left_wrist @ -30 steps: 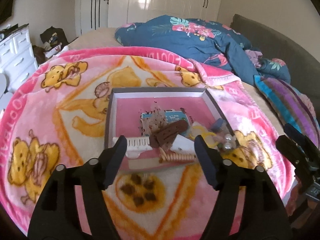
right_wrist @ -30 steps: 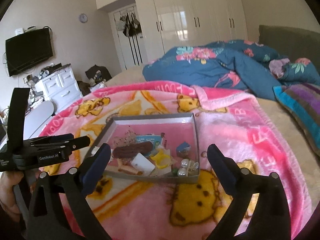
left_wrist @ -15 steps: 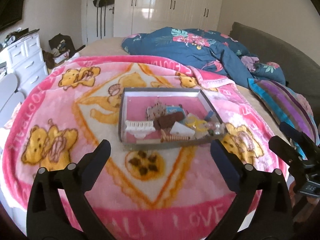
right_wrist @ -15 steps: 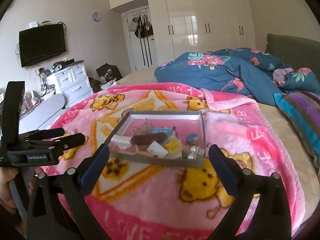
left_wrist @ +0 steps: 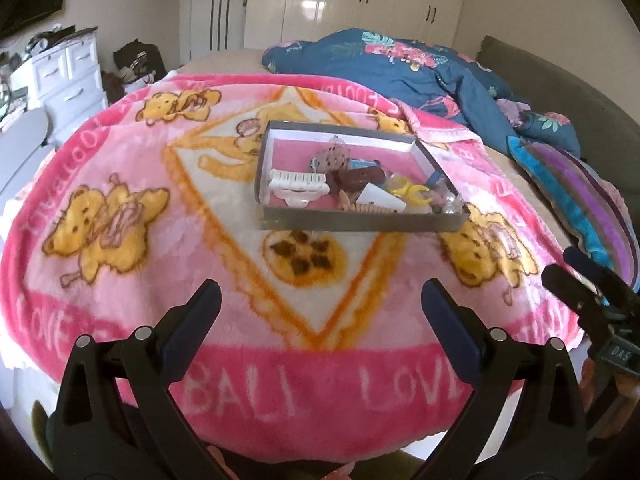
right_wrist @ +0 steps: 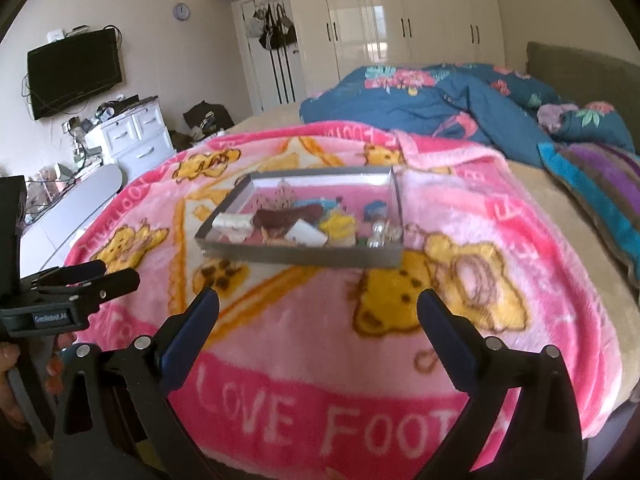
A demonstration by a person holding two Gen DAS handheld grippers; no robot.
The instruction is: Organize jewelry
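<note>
A shallow grey tray (left_wrist: 360,222) with a pink floor sits on the pink bear blanket (left_wrist: 120,280). It holds a white hair clip (left_wrist: 298,182), a brown clip (left_wrist: 358,176), a yellow piece (left_wrist: 414,194), a white card (left_wrist: 380,199) and other small pieces. The tray also shows in the right wrist view (right_wrist: 304,256). My left gripper (left_wrist: 320,304) is open and empty, well back from the tray near the blanket's front edge. My right gripper (right_wrist: 318,312) is open and empty, also back from the tray. Each gripper shows at the edge of the other's view (left_wrist: 592,292) (right_wrist: 80,284).
A crumpled blue floral duvet (left_wrist: 420,68) lies behind the blanket. A striped cushion (left_wrist: 580,192) lies at the right. A white drawer unit (left_wrist: 68,76) stands at the left, with a wall TV (right_wrist: 74,72) above it. White wardrobes (right_wrist: 400,28) line the far wall.
Both grippers have pulled back and up from the tray toward the blanket's front edge. The left jaws opened wider. The tray and its contents have not moved.
</note>
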